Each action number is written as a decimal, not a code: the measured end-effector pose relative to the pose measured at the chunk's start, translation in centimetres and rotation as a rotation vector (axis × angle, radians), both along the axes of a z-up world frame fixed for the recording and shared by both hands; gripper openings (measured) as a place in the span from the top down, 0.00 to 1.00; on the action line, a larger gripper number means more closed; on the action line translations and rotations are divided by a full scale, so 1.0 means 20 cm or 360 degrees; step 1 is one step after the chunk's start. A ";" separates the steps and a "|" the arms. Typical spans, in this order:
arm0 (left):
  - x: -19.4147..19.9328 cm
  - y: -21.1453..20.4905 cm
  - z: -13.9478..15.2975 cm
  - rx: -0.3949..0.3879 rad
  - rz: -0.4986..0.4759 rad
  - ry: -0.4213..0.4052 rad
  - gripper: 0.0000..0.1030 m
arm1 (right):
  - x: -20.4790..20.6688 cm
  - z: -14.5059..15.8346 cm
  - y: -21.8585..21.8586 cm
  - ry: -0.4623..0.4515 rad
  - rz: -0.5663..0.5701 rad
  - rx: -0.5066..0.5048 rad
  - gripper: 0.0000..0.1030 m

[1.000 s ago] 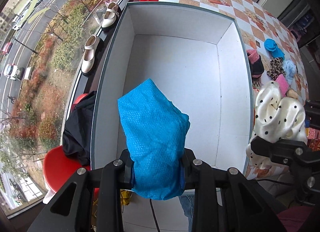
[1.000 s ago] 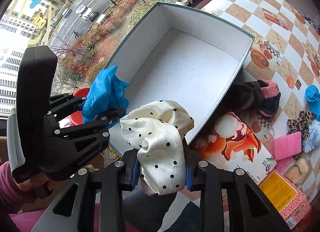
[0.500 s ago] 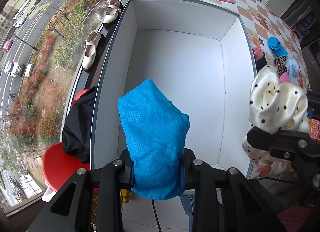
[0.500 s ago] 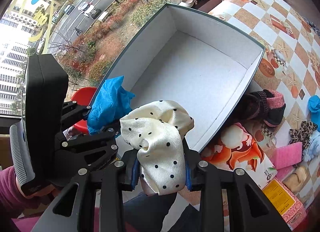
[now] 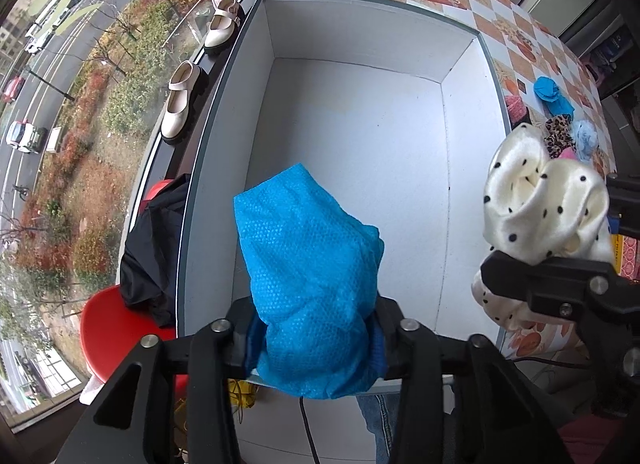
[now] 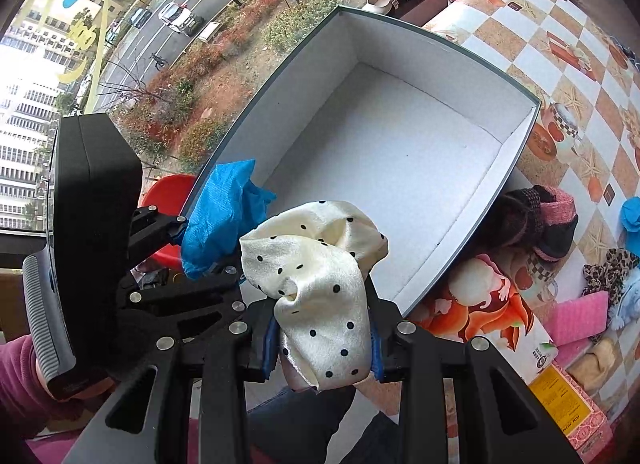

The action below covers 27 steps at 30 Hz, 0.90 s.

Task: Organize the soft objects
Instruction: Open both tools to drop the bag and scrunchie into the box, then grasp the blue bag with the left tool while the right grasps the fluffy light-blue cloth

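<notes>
My left gripper (image 5: 314,338) is shut on a blue cloth (image 5: 308,264) and holds it above the near edge of a large grey box with a bare white inside (image 5: 352,135). My right gripper (image 6: 324,344) is shut on a cream polka-dot cloth (image 6: 320,284), held over the box's near right corner (image 6: 400,167). In the left wrist view the polka-dot cloth (image 5: 540,203) shows at the right. In the right wrist view the blue cloth (image 6: 224,215) and left gripper (image 6: 210,258) show at the left.
More soft items lie on the checkered table right of the box: a pink and black knit piece (image 6: 552,219), a blue cloth (image 5: 552,93), a leopard-print piece (image 6: 608,268), a pink sponge (image 6: 576,316). A red chair with black cloth (image 5: 152,248) and shoes (image 5: 180,103) are at the left.
Both grippers have moved forward toward the box with their cloths held. The polka-dot cloth now sits higher and closer to the box's right wall.
</notes>
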<state>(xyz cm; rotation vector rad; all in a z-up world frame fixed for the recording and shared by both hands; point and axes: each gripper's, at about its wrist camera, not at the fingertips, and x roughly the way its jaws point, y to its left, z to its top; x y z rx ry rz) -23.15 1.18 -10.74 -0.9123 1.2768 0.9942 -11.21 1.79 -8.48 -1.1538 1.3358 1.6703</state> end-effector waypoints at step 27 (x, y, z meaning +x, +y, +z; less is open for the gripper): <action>0.86 0.15 0.35 -0.0050 -0.0481 -0.0282 0.05 | 1.28 0.34 -0.20 -0.0155 -0.1043 -0.0011 0.01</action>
